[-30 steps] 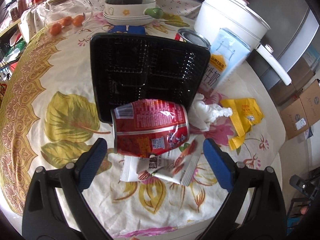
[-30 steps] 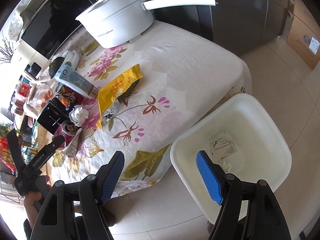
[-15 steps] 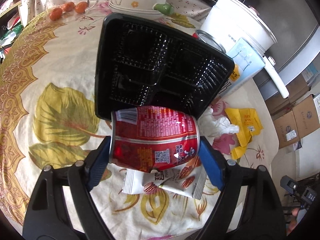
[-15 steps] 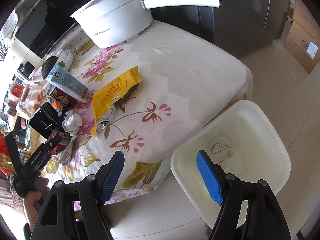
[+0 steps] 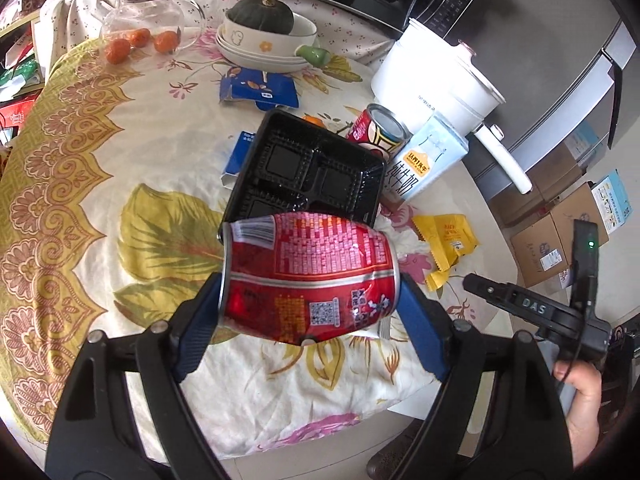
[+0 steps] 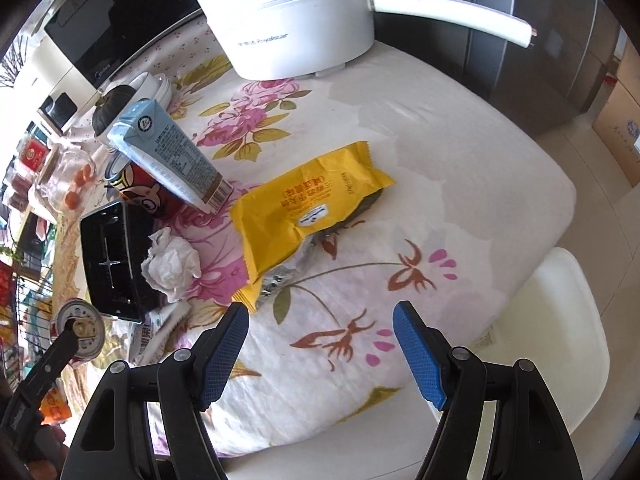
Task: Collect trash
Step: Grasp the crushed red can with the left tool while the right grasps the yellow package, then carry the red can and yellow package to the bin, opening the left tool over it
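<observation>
A crushed red can [image 5: 308,272] lies sideways between the blue pads of my left gripper [image 5: 310,312], which is shut on it above the flowered tablecloth [image 5: 120,168]. From the right wrist view the same can [image 6: 80,328] shows end-on at the far left. My right gripper [image 6: 320,328] stands open over the cloth with nothing between its fingers, just short of a yellow snack wrapper [image 6: 308,204]. More trash lies around: a crumpled tissue [image 6: 170,260], a black plastic tray [image 5: 308,172], a blue milk carton [image 5: 428,160], a second red can [image 5: 376,128] and a white snack packet [image 6: 156,328].
A white bin [image 6: 560,320] stands on the floor beside the table's right edge. At the back are a white electric pot [image 6: 292,28] with a long handle, a bowl holding a dark squash [image 5: 260,20], a glass jar [image 5: 148,12], and small oranges. Cardboard boxes [image 5: 560,240] sit on the floor.
My left gripper closed on the red can and lifted it off the table, back from the black tray. My right gripper swung from over the bin to above the table near the yellow wrapper.
</observation>
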Demonstrator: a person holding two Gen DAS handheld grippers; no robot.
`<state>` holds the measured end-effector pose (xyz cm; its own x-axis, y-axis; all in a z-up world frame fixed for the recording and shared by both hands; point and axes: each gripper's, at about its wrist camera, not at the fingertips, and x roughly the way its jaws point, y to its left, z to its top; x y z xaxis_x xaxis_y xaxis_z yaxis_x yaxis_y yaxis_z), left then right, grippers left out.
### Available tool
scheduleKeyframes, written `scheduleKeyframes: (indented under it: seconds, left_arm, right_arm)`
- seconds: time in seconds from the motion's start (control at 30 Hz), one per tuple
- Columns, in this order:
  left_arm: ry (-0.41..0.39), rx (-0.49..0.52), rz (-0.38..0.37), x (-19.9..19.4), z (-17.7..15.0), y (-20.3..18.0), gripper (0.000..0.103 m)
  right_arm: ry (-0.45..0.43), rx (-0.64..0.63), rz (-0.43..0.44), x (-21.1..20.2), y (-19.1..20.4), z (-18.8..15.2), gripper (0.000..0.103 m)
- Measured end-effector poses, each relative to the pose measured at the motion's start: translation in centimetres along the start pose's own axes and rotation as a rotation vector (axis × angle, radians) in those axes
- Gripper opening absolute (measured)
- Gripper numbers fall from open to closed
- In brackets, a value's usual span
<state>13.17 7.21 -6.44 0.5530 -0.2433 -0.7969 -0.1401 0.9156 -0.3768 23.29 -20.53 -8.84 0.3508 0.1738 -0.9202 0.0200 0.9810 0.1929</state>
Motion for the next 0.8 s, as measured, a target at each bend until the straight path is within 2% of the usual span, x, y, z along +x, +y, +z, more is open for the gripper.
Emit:
scheduleKeyframes:
  seconds: [0.17, 0.43, 0.53, 0.57, 0.8]
  left_arm:
    - [-0.019, 0.032, 0.012, -1.0, -0.1, 0.2, 0.084]
    - [-0.009, 0.038, 0.019, -1.4, -0.3, 1.2, 0.084]
    - [-0.007, 0.036, 0.018, -1.4, -0.2, 1.3, 0.084]
    - [-0.007, 0.036, 0.016, -1.4, -0.2, 1.2, 0.084]
    - [-0.005, 0.058, -0.009, -1.3, -0.6, -0.1, 0.084]
  right_arm:
    - [-0.007, -0.022, -0.007, 2.1, 2.0, 0.7, 0.076]
    - [-0.060, -0.081, -0.072, 4.3, 2.9, 1.9, 0.075]
    - [-0.074, -0.116, -0.061, 4.3, 2.8, 2.3, 0.059]
    - [-0.070, -0.123, -0.052, 4.2, 2.7, 2.3, 0.050]
    - [-0.070, -0.128, -0.052, 2.2, 1.4, 2.1, 0.045]
